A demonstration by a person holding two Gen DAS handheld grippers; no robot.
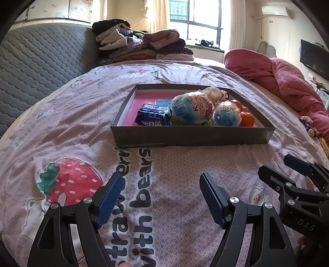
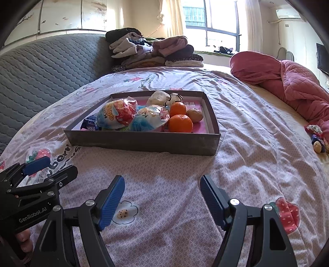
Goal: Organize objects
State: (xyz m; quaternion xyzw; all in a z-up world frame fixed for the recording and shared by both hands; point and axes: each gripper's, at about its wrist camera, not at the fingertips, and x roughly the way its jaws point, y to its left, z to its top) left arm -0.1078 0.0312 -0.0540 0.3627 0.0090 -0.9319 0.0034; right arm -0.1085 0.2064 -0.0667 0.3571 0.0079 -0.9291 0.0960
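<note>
Crinkly foil-wrapped eggs (image 2: 117, 115) and oranges (image 2: 180, 123) seen packed in grey box (image 2: 144, 141) on bed (image 2: 246, 143); judged light, slippery, best pinched across middle. Left hand-held gripper (image 1: 160, 195) and right hand-held gripper (image 2: 162, 197) both spread wide, nothing held.

Home bedroom — bed with pink strawberry-print sheet (image 2: 236, 143), grey quilted headboard (image 1: 41, 61), folded clothes pile (image 2: 152, 51) at far end, bunched red quilt (image 2: 287, 80). Curtained window (image 1: 197, 20), wall air conditioner (image 1: 275, 10), wall-mounted TV (image 1: 314, 57) — lived-in domestic room.
</note>
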